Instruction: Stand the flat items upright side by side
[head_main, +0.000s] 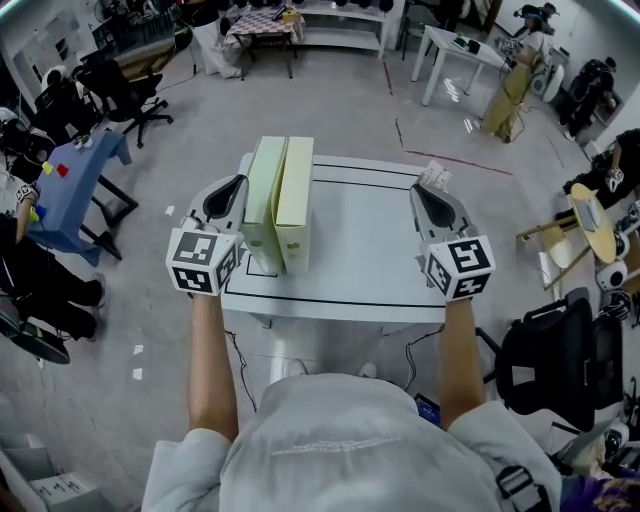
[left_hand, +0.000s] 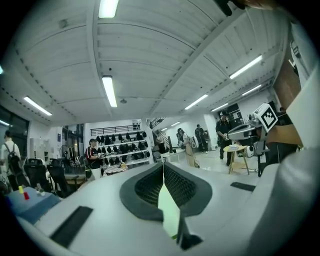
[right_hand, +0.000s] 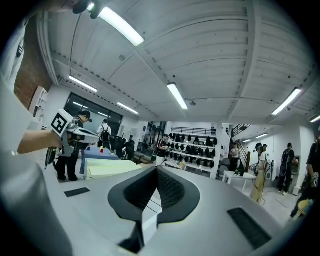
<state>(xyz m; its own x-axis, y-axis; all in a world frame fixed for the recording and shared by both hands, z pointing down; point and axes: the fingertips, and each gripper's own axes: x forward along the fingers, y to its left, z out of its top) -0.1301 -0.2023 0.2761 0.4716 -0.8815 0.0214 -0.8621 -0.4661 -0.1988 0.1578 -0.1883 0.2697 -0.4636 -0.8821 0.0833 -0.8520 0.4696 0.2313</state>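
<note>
Two pale yellow-green flat boxes, the left box (head_main: 262, 200) and the right box (head_main: 294, 200), stand upright side by side, touching, on the left half of the white table (head_main: 370, 250). My left gripper (head_main: 238, 182) hovers just left of them, shut and empty. My right gripper (head_main: 418, 190) hangs over the table's right side, well apart from the boxes, also shut with nothing between its pads. In the left gripper view the left gripper (left_hand: 163, 170) points level into the room. The right gripper view shows the right gripper (right_hand: 157, 170) closed, with the boxes (right_hand: 112, 169) off to its left.
Black tape lines mark a rectangle on the table. A blue table (head_main: 75, 175) and office chairs (head_main: 125, 90) stand to the left. A black chair (head_main: 560, 360) and a round wooden stool (head_main: 590, 225) are at the right. People stand farther back in the room.
</note>
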